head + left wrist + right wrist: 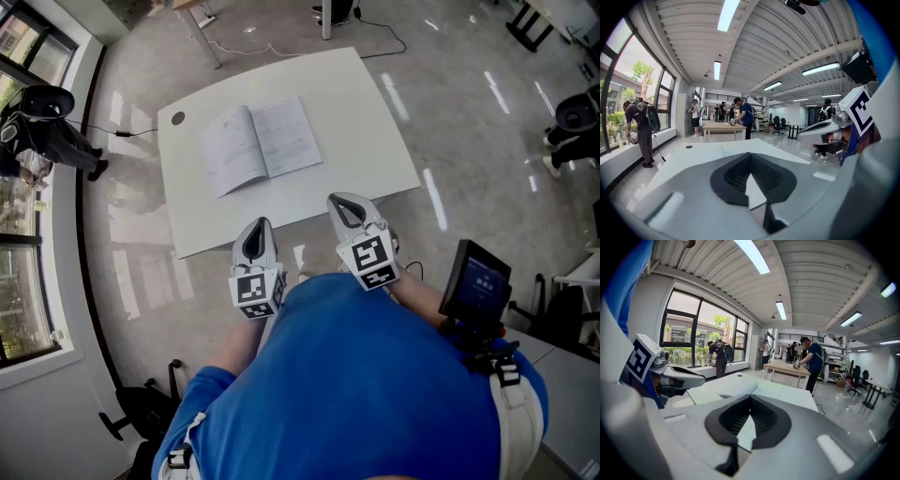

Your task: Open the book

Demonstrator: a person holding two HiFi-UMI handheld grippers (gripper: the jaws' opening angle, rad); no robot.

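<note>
In the head view, a white table (375, 141) is seen in the upper middle of the frame, standing on a glossy grey floor (469, 84). The book (262, 145) is laid open and flat on the table's left half, its spine running diagonally, both pages showing faint print. A small dark round mark (178, 118) is seen on the tabletop at the upper left of the book.

Both grippers are held below the table's near edge, in the lower middle of the frame, well apart from the book and just above a blue shirt (375, 375). The left gripper (257, 225) is seen with its jaws brought together at the tips, and nothing is held between them; only the tabletop shows through the gap behind the tips. The right gripper (343, 199) is likewise closed tip to tip and nothing is gripped by it. The two are held side by side, the right one slightly higher in the frame.

A dark screen (476, 281) is seen at the right edge, beside the shirt. Windows (28, 281) are seen along the left edge.
</note>
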